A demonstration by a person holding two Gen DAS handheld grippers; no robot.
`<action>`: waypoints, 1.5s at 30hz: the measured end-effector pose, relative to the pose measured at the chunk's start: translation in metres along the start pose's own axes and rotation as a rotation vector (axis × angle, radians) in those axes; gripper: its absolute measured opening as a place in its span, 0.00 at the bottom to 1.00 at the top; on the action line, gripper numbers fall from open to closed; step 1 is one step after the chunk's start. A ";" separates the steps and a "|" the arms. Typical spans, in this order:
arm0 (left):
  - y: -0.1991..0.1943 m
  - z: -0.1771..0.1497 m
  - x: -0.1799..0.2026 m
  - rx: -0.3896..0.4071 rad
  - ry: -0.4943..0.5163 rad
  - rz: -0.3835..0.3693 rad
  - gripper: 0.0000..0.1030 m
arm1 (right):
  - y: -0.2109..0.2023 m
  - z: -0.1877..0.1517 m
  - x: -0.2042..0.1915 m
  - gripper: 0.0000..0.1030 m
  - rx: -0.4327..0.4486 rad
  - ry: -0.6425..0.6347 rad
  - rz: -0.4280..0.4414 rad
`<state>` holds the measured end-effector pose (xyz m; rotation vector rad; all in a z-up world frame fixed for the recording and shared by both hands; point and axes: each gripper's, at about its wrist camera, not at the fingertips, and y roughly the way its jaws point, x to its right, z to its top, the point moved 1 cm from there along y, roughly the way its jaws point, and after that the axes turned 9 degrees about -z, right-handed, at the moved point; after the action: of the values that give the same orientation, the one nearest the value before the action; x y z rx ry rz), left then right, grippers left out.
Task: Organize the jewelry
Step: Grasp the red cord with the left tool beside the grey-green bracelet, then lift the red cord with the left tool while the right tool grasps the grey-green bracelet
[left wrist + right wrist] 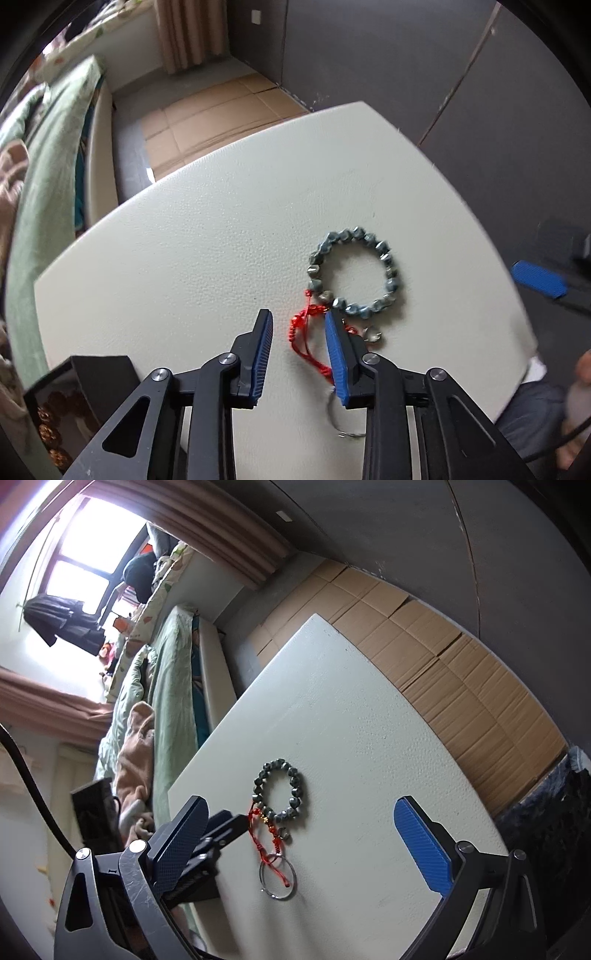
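A blue-grey beaded bracelet [354, 273] lies flat on the pale tabletop [207, 236], a red knotted cord [308, 332] and metal key ring [277, 880] trailing from it. The left gripper [299, 354] hovers with jaws partly open astride the cord, gripping nothing. The right gripper [299, 840] stands wide open and empty beside the jewelry.

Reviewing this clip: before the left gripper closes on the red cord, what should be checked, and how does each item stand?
1. Left gripper open: ok.
2. Red cord between its fingers: ok.
3. Bead bracelet outside the fingers: not ok, a bead touches the right fingertip.
4. Right gripper open, holding nothing: ok.
5. Metal ring flat on the table: ok.
6. Black box open: ok.
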<state>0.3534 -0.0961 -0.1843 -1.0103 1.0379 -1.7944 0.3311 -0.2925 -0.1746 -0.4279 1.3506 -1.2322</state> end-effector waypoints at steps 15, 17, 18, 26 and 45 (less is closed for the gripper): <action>0.005 -0.003 -0.010 0.011 -0.040 -0.097 0.05 | 0.021 -0.008 -0.028 0.79 -0.026 -0.120 -0.085; -0.001 -0.004 -0.012 0.027 -0.051 -0.108 0.05 | 0.024 -0.009 -0.029 0.76 -0.032 -0.126 -0.093; -0.007 -0.004 -0.013 0.038 -0.054 -0.116 0.05 | 0.024 -0.010 -0.029 0.75 -0.031 -0.132 -0.099; -0.049 -0.007 -0.018 0.134 -0.089 -0.178 0.05 | 0.035 -0.009 -0.031 0.54 -0.032 -0.167 -0.163; -0.130 -0.013 -0.044 0.330 -0.153 -0.210 0.05 | 0.069 -0.007 -0.063 0.26 -0.002 -0.311 -0.331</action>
<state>0.3248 -0.0096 -0.0804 -1.0581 0.5347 -1.9423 0.3687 -0.2111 -0.2030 -0.8336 1.0408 -1.3661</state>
